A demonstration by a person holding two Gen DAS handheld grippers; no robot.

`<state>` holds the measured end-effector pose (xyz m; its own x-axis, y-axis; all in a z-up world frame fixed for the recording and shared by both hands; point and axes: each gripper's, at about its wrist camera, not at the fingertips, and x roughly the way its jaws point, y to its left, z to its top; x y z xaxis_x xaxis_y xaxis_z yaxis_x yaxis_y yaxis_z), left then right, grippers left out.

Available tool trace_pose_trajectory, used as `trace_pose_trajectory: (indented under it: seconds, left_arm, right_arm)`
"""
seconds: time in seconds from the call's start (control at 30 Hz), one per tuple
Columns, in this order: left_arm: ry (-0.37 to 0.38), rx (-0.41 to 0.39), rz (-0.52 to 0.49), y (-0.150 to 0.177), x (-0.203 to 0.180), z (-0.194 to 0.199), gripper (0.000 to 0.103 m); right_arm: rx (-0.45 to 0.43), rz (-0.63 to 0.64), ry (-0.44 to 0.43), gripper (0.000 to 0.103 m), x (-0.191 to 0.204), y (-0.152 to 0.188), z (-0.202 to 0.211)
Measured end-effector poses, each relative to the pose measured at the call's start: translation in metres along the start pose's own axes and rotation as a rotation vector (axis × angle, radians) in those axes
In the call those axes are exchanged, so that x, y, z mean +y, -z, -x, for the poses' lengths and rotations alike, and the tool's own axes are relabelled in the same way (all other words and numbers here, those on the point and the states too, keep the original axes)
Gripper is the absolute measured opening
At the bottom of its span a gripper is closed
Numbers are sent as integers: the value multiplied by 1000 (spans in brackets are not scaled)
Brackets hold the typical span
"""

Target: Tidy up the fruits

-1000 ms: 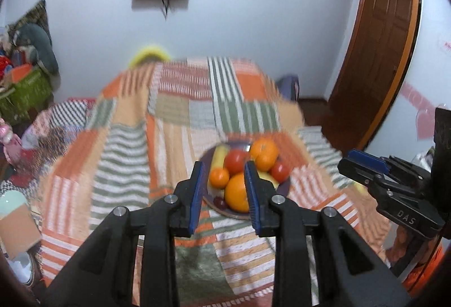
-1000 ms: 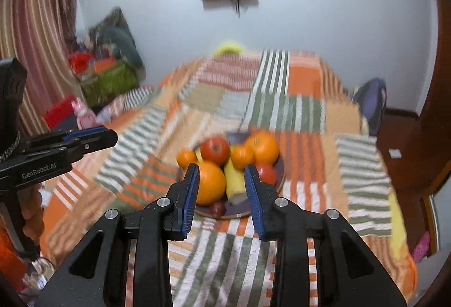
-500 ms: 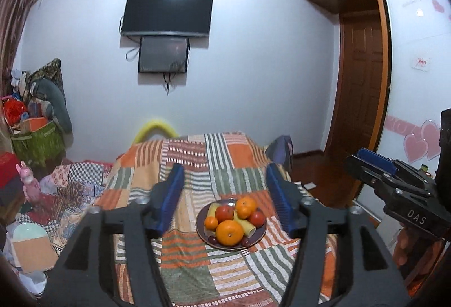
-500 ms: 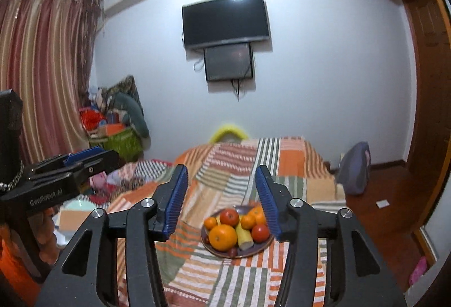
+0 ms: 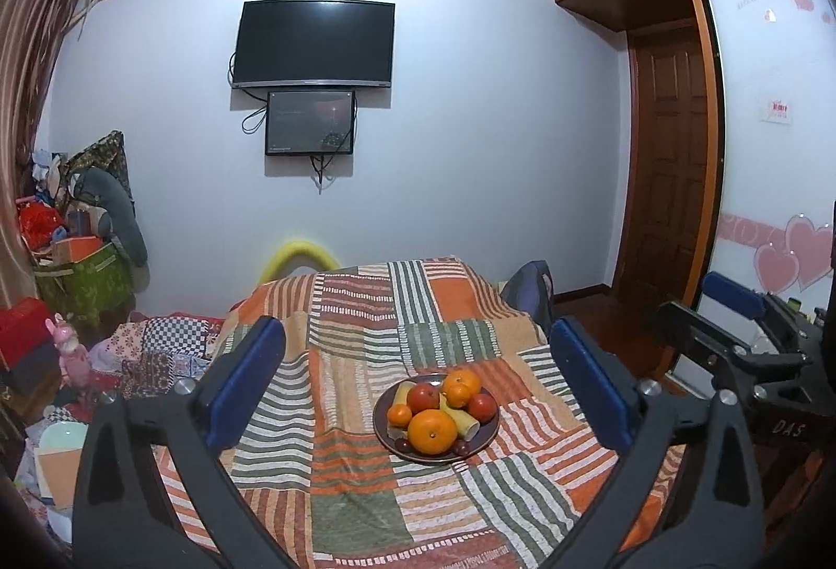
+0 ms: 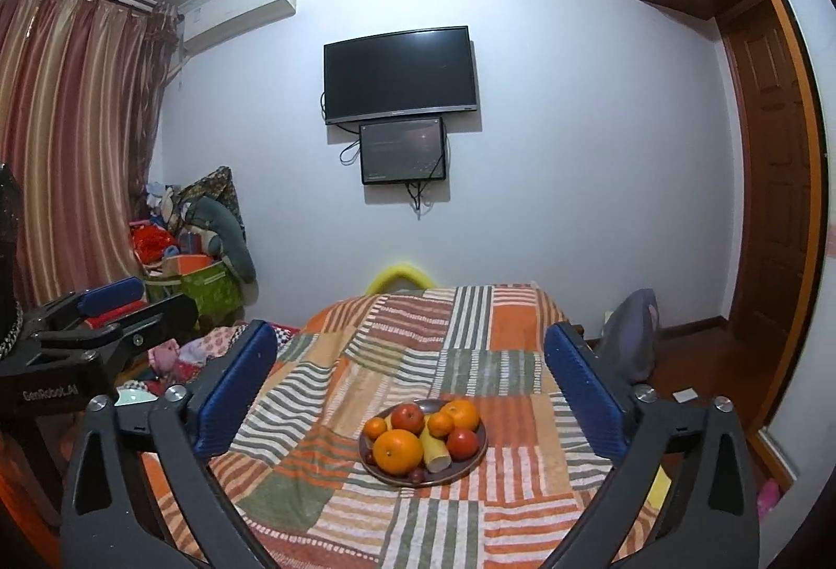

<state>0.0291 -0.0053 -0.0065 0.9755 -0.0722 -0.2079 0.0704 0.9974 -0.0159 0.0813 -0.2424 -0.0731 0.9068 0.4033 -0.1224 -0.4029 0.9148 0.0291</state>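
A dark plate (image 5: 485, 432) (image 6: 460, 468) rests on the patchwork bedspread, heaped with fruit: a big orange (image 5: 432, 430) (image 6: 398, 451), a red apple (image 5: 423, 397) (image 6: 408, 417), a banana (image 5: 462, 424) (image 6: 433, 453), smaller oranges and dark grapes. My left gripper (image 5: 418, 383) hovers short of the plate, its jaws opening wide with nothing between them. My right gripper (image 6: 410, 391) does the same beside it, with no fruit in its jaws either. In each wrist view the other gripper shows at the edge: the right gripper (image 5: 742, 339), the left gripper (image 6: 94, 313).
The striped bedspread (image 5: 366, 323) covers the whole bed. A backpack (image 6: 629, 334) leans at its right side, beside a wooden door (image 5: 663, 161). Piled bags and toys (image 5: 78, 266) crowd the floor on the left. A television (image 6: 399, 80) hangs on the far wall.
Both grippers pulled back and up from the plate and tilted toward level, so the wall came into view. Their jaws went from nearly shut to wide apart.
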Motion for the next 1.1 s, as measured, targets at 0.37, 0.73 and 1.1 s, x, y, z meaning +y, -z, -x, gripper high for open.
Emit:
trace_pose_trajectory:
  seconds: [0.37, 0.73, 1.1]
  left_arm:
    - [-2, 8, 15, 5, 1, 0, 103]
    - [-11, 9, 14, 7, 1, -4, 103]
    - [-15, 4, 10, 8, 1, -3, 103]
  right_arm:
    - [6, 13, 22, 103, 0, 3, 4]
    - [5, 7, 22, 103, 0, 2, 5]
    - [12, 3, 22, 103, -2, -1, 5]
